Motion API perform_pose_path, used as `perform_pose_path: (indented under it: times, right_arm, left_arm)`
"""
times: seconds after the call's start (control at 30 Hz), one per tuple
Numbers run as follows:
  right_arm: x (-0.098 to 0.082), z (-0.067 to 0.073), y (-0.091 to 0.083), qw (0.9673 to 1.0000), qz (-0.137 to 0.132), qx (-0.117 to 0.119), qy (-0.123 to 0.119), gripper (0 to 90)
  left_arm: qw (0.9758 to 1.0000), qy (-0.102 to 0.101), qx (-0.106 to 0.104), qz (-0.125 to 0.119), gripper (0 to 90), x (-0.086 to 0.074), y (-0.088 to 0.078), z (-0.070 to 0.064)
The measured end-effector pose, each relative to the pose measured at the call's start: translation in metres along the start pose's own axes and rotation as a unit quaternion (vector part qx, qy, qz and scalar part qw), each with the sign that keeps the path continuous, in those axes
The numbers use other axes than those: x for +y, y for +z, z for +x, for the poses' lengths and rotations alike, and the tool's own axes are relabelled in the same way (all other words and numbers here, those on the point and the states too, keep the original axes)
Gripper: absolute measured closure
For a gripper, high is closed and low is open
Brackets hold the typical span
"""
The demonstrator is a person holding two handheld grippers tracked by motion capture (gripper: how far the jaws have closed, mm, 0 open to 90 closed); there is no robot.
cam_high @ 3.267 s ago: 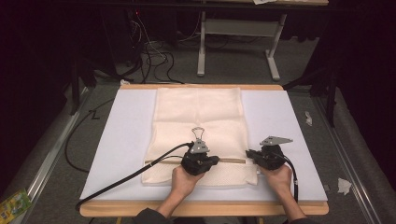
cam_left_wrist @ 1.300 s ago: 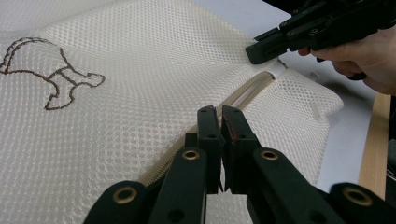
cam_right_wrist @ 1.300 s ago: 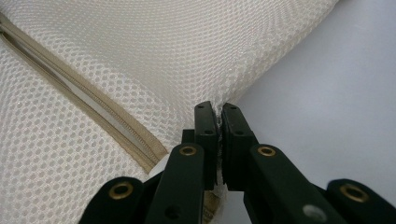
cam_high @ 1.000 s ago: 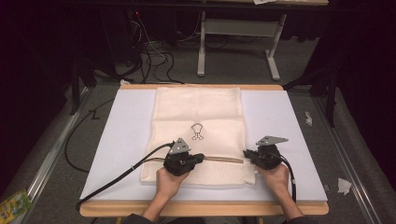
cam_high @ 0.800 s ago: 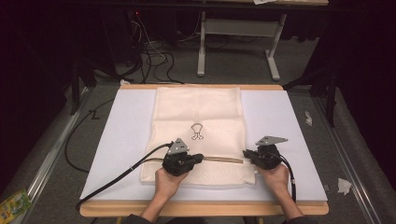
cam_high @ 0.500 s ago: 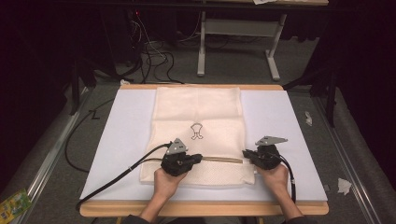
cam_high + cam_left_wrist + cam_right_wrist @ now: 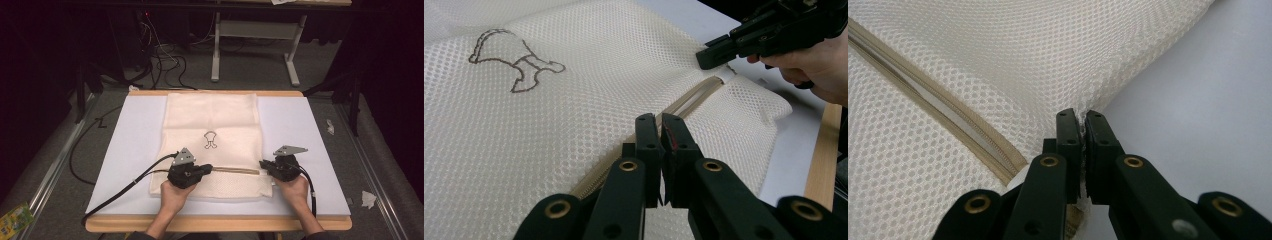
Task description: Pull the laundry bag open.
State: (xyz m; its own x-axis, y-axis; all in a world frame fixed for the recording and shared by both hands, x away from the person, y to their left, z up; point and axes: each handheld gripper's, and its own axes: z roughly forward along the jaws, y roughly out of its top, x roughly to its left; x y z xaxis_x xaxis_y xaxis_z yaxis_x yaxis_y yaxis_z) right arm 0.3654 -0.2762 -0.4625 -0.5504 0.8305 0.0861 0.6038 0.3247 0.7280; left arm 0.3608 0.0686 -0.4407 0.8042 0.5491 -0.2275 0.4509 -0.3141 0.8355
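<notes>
Two tools work one cream mesh bag [image 7: 212,135] spread flat on my white counter [image 7: 125,145]. My right tool [image 7: 1080,116] is clamped on the bag's corner fabric beside the zipper's end, apparently to anchor it. My left tool [image 7: 659,120] is pinched tight on the zipper [image 7: 689,100], seemingly gripping its small pull to slide it.

Both grippers are black, the left gripper [image 7: 187,174] and right gripper [image 7: 282,169] each topped by a grey three-cornered plate. Brass-coloured rivets stud the jaws' linkages. A black cable [image 7: 125,189] trails from each.
</notes>
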Motion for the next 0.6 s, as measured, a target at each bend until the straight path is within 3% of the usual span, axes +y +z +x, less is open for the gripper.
perform_pose_path:
  times: [0.6]
  right_arm:
    - [0.000,0.000,0.000,1.0000,-0.001,0.001,0.000,87.8]
  left_arm:
    - [0.9999,-0.006,0.009,-0.006,87.0,-0.005,-0.013,0.007]
